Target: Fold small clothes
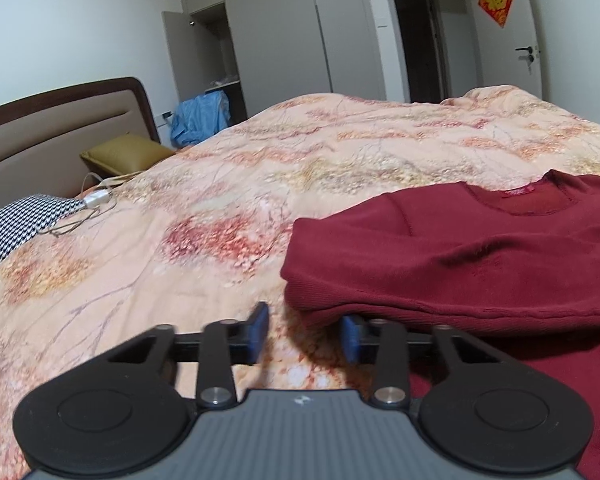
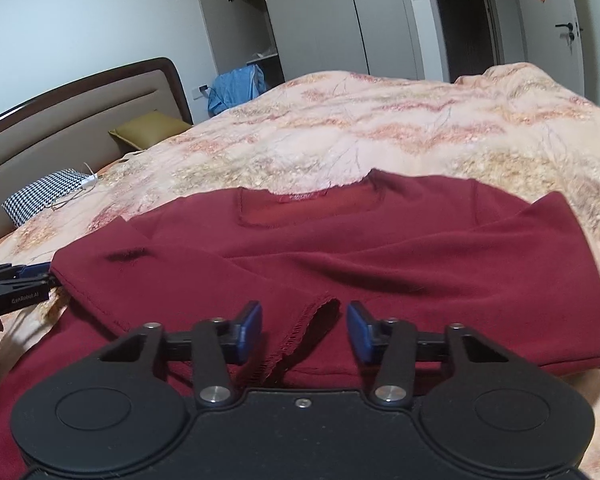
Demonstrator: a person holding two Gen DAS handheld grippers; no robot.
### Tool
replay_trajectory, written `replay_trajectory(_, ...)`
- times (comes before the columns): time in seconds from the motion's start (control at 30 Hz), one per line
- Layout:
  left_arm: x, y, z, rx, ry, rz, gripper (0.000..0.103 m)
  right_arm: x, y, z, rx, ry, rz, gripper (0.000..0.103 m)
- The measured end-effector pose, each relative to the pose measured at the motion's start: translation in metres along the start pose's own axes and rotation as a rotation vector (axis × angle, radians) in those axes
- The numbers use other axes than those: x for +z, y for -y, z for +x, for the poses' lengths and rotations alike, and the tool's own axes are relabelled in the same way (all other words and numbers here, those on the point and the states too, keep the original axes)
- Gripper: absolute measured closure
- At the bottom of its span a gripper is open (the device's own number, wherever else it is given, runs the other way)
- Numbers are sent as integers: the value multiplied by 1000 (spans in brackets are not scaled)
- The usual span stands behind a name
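Currently 1 garment is under work: a dark red sweater (image 2: 340,248) lying on the quilt (image 2: 380,136) of the bed, collar toward the far edge and hem toward the near edge, where both tools are.

Done so far, as judged from how the cloth lies: both sleeves are turned inward across the chest. The sleeve from the right side crosses the body at a slant, and its cuff (image 2: 320,312) ends at the middle, just ahead of the right gripper (image 2: 304,328). The left side shows a folded edge (image 1: 300,280) with a doubled layer. The outline is now roughly a rectangle, with some creases across the front.

Tool state: the right gripper hangs over the lower middle of the sweater with its jaws wide apart and nothing between them; the cuff lies ahead of the gap, not clamped. The left gripper (image 1: 304,336) sits at the sweater's left folded edge near the bed's near side, also wide apart and empty. Its right finger (image 1: 350,336) is tucked just under the folded edge; its left finger is over bare quilt.

Remaining, in my judgement: the lengthwise fold, hem up toward the collar or the reverse, is not yet made, and the creases need smoothing. Roughly half of the work on this garment appears complete.

No other small clothes awaiting folding are visible on the quilt.
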State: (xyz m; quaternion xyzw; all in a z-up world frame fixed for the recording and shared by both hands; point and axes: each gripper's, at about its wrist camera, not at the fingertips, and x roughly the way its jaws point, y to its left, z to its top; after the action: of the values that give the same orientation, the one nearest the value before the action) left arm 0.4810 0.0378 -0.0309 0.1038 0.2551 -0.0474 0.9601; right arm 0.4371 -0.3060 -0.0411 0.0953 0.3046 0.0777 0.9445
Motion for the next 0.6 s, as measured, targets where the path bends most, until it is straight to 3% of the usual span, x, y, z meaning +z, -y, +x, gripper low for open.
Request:
replay_trajectory(0.03,0,0,-1,-10,4,2,84,-1,-1,2,3,-5,0,61)
replay_trajectory(0.13,3,1,-6,-24,22,-3,95,-3,-1,5,8,-16,5,74)
replay_trajectory(0.27,10,-3,-16,-30,54,-61,99,-2,-2,5,0,-9,-1,98)
replay_trajectory(0.4,13,-10,-26,-22,64,-133,100,0,-9,-4,-3,43,-65,101)
replay_trajectory(0.6,-4,-20,-12,-14,-31,-234,100,0,-15,-2,-27,30,-124,101)
